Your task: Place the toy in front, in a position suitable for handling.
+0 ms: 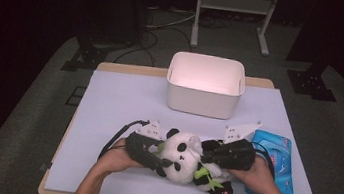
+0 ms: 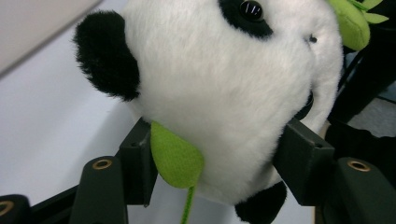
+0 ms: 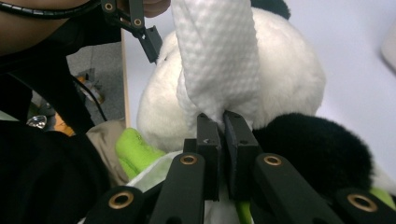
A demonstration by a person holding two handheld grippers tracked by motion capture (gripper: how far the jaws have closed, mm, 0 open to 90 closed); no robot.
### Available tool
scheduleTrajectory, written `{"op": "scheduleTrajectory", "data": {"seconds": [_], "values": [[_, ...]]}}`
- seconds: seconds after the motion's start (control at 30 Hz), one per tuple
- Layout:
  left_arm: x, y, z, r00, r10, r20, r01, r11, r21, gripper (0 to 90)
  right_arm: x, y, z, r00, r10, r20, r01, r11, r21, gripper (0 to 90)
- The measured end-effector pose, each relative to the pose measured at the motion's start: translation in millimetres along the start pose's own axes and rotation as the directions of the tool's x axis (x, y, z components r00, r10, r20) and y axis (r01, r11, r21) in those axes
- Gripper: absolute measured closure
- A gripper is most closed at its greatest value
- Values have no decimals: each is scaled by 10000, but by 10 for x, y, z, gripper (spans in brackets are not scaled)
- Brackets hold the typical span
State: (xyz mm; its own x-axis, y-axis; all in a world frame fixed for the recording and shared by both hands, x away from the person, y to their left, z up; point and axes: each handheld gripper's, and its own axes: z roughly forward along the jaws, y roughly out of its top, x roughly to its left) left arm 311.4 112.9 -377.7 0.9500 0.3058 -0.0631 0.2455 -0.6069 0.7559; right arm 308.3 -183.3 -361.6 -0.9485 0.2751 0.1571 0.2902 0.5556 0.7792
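A black-and-white panda plush (image 1: 179, 158) lies near the table's front edge, with green leaves sewn on it. My left gripper (image 1: 158, 163) comes in from its left. In the left gripper view the two pads squeeze the panda's head (image 2: 224, 93) from both sides, beside a green leaf (image 2: 175, 161). My right gripper (image 1: 205, 154) reaches in from the right. It is shut on a white wet wipe (image 3: 217, 56), which drapes over the panda's white fur (image 3: 289, 74). The pinch sits at the wipe's lower end (image 3: 223, 123).
A white open bin (image 1: 199, 100) stands at the back centre of the pale table (image 1: 124, 101). A blue pack of wipes (image 1: 275, 156) lies at the right, just behind my right hand. Dark stands and cables sit on the floor beyond the table.
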Motion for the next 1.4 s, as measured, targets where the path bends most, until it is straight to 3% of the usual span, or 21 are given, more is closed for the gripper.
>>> {"op": "scheduleTrajectory", "data": {"seconds": [0.1,0.13,0.23,0.37,0.67,0.83,1.13,1.23,1.4], "values": [[-7,22,-140,9976,166,-675,-182,9996,-235,391,-27,110,41,9996,-173,219,174,9998,-65,849],[-7,22,-140,9976,166,-675,-182,9996,-235,391,-27,110,41,9996,-173,219,174,9998,-65,849],[-26,38,-258,9921,292,-1219,-317,9993,-186,390,-79,261,54,9995,-250,172,254,9993,-263,849],[-51,35,-229,9937,407,-1041,-447,9984,-355,390,-59,434,11,9990,-453,-23,450,9957,-806,848],[-74,48,-233,9935,450,-1049,-488,9983,-333,385,-50,737,207,9970,-779,-33,776,9958,-490,848],[-52,26,-232,9945,336,-994,-376,9986,-385,382,-83,721,198,9978,-656,-5,656,9971,-389,847],[-76,51,-236,9942,460,-972,-506,9977,-450,379,-181,517,21,9997,-160,191,169,9987,-479,846],[-96,69,-233,9934,554,-1002,-603,9971,-466,379,-183,536,4,9996,-184,227,195,9984,-525,845],[-159,113,-240,9910,939,-956,-987,9940,-467,378,-129,715,51,9988,-468,169,477,9971,-585,844]]}}
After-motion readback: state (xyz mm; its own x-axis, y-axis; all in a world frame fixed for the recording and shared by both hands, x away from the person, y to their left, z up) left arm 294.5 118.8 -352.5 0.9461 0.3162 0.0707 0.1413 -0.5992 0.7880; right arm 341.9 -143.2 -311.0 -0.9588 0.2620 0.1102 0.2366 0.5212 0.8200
